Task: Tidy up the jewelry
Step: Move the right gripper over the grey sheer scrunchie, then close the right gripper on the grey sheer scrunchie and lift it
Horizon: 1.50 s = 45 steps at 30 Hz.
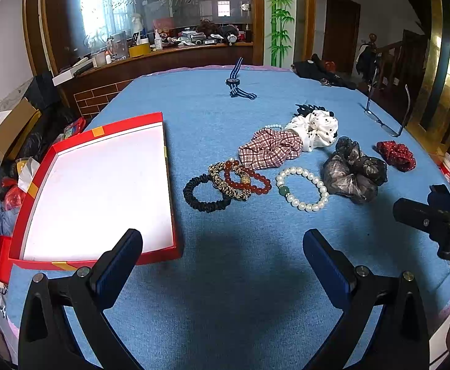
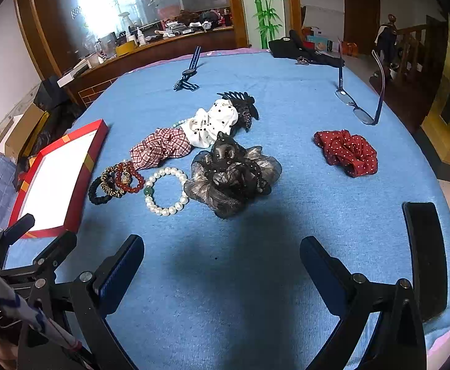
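A red box [image 1: 166, 185] with a white inside lies at the left of the blue table [image 1: 240, 277]; its rim [image 2: 83, 182] also shows in the right wrist view. Beside it lie a black hair tie [image 1: 205, 195], a red bead bracelet [image 1: 249, 178], a pearl bracelet [image 1: 302, 189] [image 2: 166, 191], a checked scrunchie [image 1: 268, 151], a white dotted scrunchie [image 1: 316, 129], a grey-black scrunchie [image 1: 353, 174] [image 2: 231, 175] and a red dotted scrunchie [image 2: 346, 152]. My left gripper [image 1: 222, 246] is open over bare cloth near the box's front corner. My right gripper [image 2: 222, 251] is open, short of the grey-black scrunchie.
A striped-strap watch [image 1: 237, 84] lies far back. Glasses [image 2: 360, 108] stand at the right near the table edge, and a dark cloth [image 2: 302, 51] lies at the far right corner. A black flat item [image 2: 425, 259] rests by my right finger. Cluttered counter behind.
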Each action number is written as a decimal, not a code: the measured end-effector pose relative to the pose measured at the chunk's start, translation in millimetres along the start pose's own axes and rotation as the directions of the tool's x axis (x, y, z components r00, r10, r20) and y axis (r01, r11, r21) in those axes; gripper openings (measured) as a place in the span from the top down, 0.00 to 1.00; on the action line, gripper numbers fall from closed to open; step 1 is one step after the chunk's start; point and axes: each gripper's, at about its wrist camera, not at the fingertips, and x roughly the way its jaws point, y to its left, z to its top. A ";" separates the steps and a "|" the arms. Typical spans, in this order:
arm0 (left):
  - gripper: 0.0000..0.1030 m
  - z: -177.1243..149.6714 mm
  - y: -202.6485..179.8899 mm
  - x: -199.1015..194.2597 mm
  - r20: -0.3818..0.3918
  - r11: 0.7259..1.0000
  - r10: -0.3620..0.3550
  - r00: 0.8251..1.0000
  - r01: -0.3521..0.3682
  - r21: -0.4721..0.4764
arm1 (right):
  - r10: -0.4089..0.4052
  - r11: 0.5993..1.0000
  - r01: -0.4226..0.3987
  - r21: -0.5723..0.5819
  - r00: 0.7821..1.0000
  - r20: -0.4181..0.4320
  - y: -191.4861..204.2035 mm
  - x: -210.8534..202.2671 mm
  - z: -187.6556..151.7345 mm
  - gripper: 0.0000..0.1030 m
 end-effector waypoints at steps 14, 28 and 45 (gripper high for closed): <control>0.00 1.8 -13.8 10.1 -0.016 0.999 0.025 1.000 -0.025 0.041 | 0.019 0.998 -0.019 0.057 1.000 -0.002 -22.4 18.9 25.2 0.00; 0.00 6.8 -26.5 19.6 -0.024 0.996 0.059 0.998 -0.057 0.074 | 0.032 0.998 -0.028 0.059 0.997 -0.067 -18.8 73.4 62.9 0.00; 0.10 23.2 7.6 26.8 -0.048 0.999 -0.039 0.998 0.037 -0.027 | 0.035 0.998 -0.030 0.046 0.992 -0.119 -22.6 98.6 60.6 0.38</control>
